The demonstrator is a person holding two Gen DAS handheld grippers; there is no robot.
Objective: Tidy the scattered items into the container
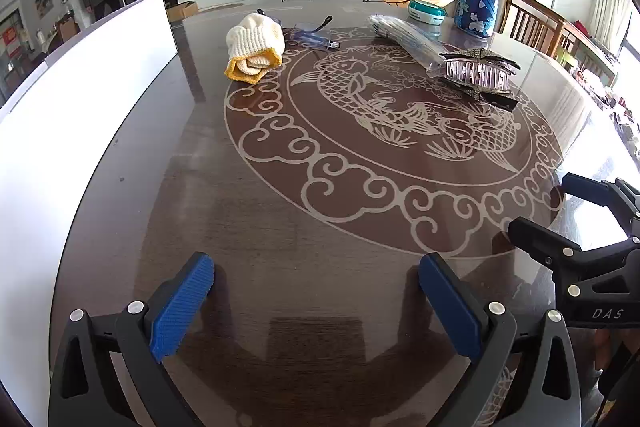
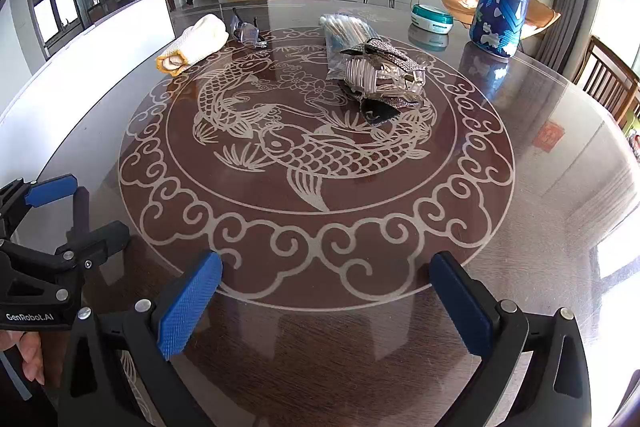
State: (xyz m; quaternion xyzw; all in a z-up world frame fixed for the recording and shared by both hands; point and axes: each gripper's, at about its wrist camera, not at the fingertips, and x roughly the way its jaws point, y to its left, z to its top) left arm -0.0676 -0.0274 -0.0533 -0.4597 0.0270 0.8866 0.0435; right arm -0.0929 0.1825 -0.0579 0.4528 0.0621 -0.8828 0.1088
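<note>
Nearest, the left gripper [image 1: 316, 307] and right gripper [image 2: 326, 307] are hovering over the glass table [image 2: 320, 367], tongs spread apart and holding nothing. No pickup is under way yet. Farther off, the rhinestone hair clip [image 2: 380, 71], cotton swab packet [image 2: 344, 27], goggles [image 1: 312, 33] and knit gloves [image 1: 254, 47] are lying scattered; the white container [image 1: 80, 115] is standing at the left. Next likely calls for reaching forward to one item.

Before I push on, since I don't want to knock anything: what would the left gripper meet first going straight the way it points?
Probably only the bare glass tabletop: the open left gripper angles down at it, nothing between the fingers. The knitted glove lies far beyond.
</note>
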